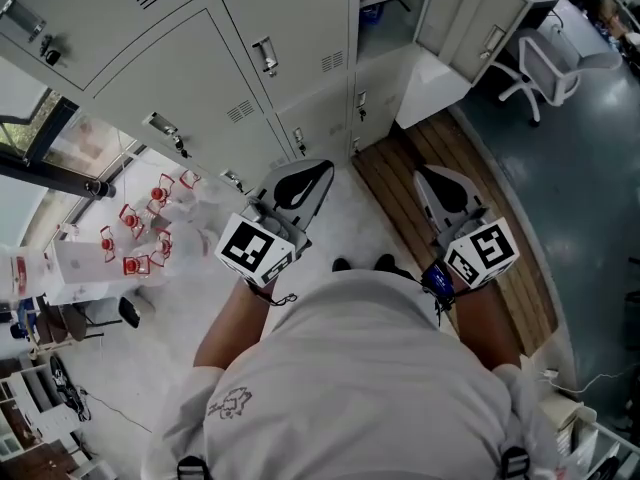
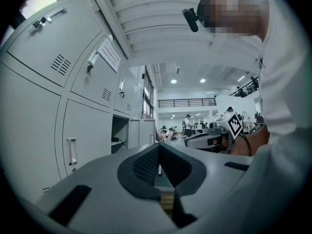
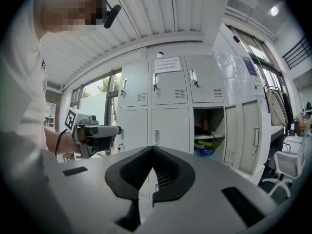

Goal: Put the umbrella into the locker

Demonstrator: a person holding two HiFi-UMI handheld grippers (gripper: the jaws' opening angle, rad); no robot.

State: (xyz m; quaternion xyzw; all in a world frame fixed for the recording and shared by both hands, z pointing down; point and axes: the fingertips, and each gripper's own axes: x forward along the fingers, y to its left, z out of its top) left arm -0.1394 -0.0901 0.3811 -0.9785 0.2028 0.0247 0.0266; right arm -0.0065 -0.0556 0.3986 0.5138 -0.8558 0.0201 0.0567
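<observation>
Grey lockers [image 1: 250,38] filled the wall before you, with one open locker [image 3: 214,116] probably meant for the umbrella. You held your left gripper [image 2: 158,147] and right gripper [image 3: 153,149] level toward them, both jaws pressed together on nothing. No umbrella showed in any view, so none lay near either gripper.

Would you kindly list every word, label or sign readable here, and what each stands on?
Paper notice on an upper locker door: too small to read.
Blue poster on the right wall: blurred, unreadable.
Print on the person's shirt: illegible.
Nothing readable anywhere.
</observation>
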